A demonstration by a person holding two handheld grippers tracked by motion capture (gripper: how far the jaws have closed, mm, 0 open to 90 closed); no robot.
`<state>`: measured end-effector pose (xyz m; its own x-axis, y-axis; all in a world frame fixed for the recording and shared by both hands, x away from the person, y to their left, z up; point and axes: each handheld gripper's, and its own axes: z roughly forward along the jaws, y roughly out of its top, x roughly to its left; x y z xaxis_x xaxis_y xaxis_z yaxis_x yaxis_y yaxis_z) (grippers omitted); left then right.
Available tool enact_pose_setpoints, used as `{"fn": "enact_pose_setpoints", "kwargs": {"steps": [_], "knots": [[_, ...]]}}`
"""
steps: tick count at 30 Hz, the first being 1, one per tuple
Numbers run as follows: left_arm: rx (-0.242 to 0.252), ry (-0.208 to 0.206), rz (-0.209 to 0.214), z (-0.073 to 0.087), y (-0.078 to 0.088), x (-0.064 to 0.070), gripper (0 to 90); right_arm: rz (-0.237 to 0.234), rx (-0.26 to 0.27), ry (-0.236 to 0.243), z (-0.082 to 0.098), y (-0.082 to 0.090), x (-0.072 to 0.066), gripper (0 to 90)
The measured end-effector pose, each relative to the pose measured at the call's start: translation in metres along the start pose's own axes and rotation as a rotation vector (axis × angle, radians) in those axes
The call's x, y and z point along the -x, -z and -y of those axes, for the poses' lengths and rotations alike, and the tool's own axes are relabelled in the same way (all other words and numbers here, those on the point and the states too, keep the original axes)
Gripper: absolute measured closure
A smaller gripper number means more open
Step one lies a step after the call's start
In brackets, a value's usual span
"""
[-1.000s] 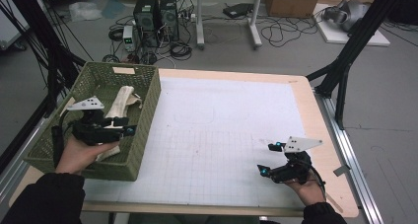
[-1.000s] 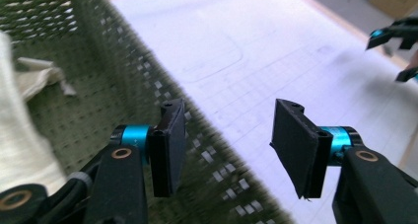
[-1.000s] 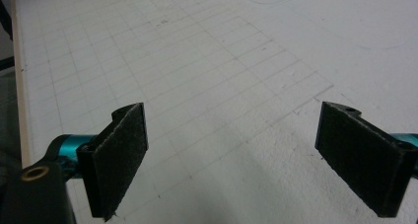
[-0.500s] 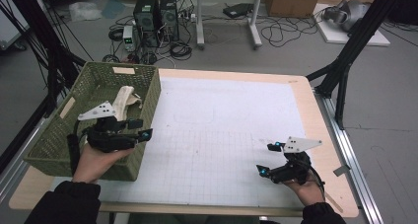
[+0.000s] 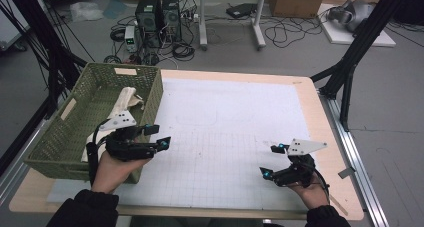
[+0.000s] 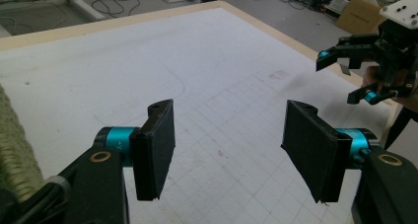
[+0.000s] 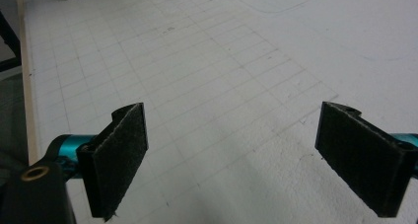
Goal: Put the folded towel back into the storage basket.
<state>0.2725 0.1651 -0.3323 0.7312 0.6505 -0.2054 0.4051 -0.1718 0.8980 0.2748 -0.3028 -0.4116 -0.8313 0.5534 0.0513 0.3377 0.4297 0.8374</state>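
Jaws on my left hand-held gripper (image 5: pixel 152 136) have just been opening, and now they stand wide with nothing between them. It sits right at the near right corner of the basket (image 5: pixel 60 137), its tips poking out past the rim over the white mat (image 5: pixel 225 122). In the left gripper view the two black pads (image 6: pixel 156 147) frame bare gridded mat, and a sliver of green weave shows at the picture's left edge.

Cloth (image 5: pixel 125 99) lies inside the basket, a pale bundle slumped against the right wall toward the far end, apart from my left jaws. Basket itself sits on the left side of the surface (image 5: pixel 300 84), partly on the mat.

Over to my right hand-held gripper (image 5: pixel 272 161): low over the near right part of the mat, well apart from the basket, jaws spread wide, gripping nothing. Its own view confirms it, two pads (image 7: pixel 121 155) far apart with only grid lines between them, and a corner of the basket at the top edge. From the left gripper view I can see that right tool across the mat near the surface's edge, jaws parted too.
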Motion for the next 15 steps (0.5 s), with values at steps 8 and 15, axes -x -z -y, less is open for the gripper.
{"fn": "enact_pose_setpoints", "kwargs": {"steps": [8,15], "knots": [[0.001,-0.012,0.016,0.004,-0.013,0.015,36.8,-0.002,0.0,0.0,-0.001,0.0,-0.001,11.8],[0.011,-0.026,0.022,0.007,-0.025,0.027,36.5,-0.004,-0.001,0.0,-0.001,0.0,-0.002,11.8]]}}
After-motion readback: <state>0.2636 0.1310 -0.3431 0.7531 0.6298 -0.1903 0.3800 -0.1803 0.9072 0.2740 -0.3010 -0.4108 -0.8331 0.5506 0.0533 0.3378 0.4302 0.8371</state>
